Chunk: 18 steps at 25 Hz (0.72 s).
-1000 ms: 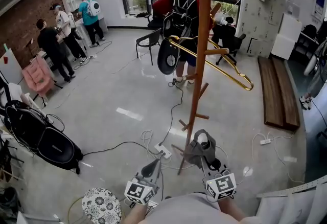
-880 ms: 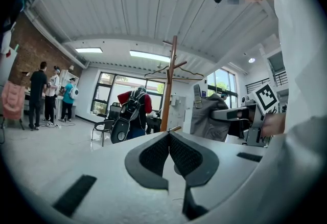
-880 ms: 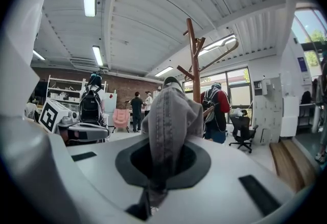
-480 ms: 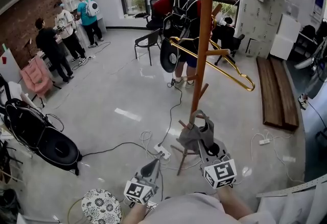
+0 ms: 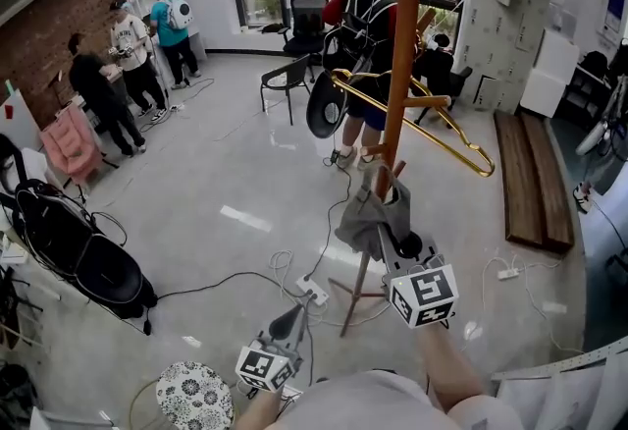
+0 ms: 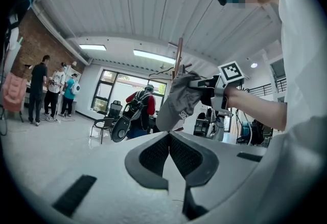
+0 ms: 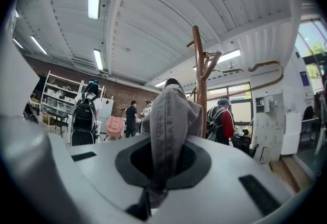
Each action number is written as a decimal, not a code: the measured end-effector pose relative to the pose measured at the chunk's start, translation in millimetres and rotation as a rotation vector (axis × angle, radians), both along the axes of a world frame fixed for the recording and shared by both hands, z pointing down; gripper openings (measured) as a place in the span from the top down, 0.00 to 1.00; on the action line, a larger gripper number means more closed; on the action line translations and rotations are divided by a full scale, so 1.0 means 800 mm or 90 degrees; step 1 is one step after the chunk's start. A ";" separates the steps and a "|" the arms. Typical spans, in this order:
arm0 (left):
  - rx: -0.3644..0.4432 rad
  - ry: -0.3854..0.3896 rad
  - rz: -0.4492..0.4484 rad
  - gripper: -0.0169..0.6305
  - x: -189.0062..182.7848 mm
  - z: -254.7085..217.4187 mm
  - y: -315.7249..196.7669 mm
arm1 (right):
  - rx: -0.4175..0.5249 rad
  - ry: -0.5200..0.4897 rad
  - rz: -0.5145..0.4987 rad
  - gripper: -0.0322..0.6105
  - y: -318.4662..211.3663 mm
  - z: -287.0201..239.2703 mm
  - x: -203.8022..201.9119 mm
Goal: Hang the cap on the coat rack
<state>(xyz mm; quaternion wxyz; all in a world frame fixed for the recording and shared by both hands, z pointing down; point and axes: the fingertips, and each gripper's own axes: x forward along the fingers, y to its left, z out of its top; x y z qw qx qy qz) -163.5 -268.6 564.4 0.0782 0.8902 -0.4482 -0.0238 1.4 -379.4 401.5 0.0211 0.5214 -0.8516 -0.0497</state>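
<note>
The right claw (image 5: pixel 389 240) is clamped on the grey cap (image 5: pixel 373 214). In the right gripper view the fabric is pinched tight between the pads of that claw (image 7: pixel 159 169), and the cap (image 7: pixel 171 120) rises straight up in front of the lens. It hangs in the air against the pole of the wooden rack (image 5: pixel 400 75), with its top beside a low peg (image 5: pixel 396 169). Whether it already touches or catches that peg cannot be told. In the left gripper view the cap (image 6: pixel 179 103) shows in front of the rack (image 6: pixel 179 59), held out by the right claw (image 6: pixel 196 84).

The left claw (image 5: pixel 290 320) sits low near the bottom edge of the head view, pointing toward the rack's foot. Its jaws are pressed together with nothing between them (image 6: pixel 168 138).

A gold hanger (image 5: pixel 437 129) hangs across the rack higher up. The rack stands on the grey floor (image 5: pixel 216 173), with a power strip (image 5: pixel 314 293) just beside its foot. A person (image 5: pixel 365 21) in red with a backpack stands beyond the rack.

A second ago the right claw held the cap low, near the rack's base. It has since risen along the pole and now holds the cap beside the low peg. The left claw has hardly moved.
</note>
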 end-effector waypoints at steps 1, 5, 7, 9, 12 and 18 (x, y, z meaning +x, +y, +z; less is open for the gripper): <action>-0.002 0.001 0.001 0.96 -0.001 0.001 0.001 | 0.000 0.002 0.004 0.92 -0.006 -0.004 -0.002; -0.007 0.005 0.000 0.96 -0.003 0.003 0.001 | -0.006 0.007 0.020 0.92 -0.026 -0.012 -0.005; -0.008 0.012 0.002 0.96 -0.005 0.003 0.001 | -0.012 0.008 0.027 0.92 -0.035 -0.012 -0.006; -0.007 0.018 0.004 0.96 -0.006 0.002 0.002 | -0.019 0.009 0.036 0.92 -0.043 -0.009 -0.006; -0.007 0.017 0.006 0.96 -0.005 0.003 0.003 | -0.031 0.014 0.049 0.92 -0.050 -0.002 -0.007; -0.013 0.020 0.009 0.96 -0.005 0.008 -0.002 | -0.044 0.034 0.074 0.92 -0.062 0.009 -0.015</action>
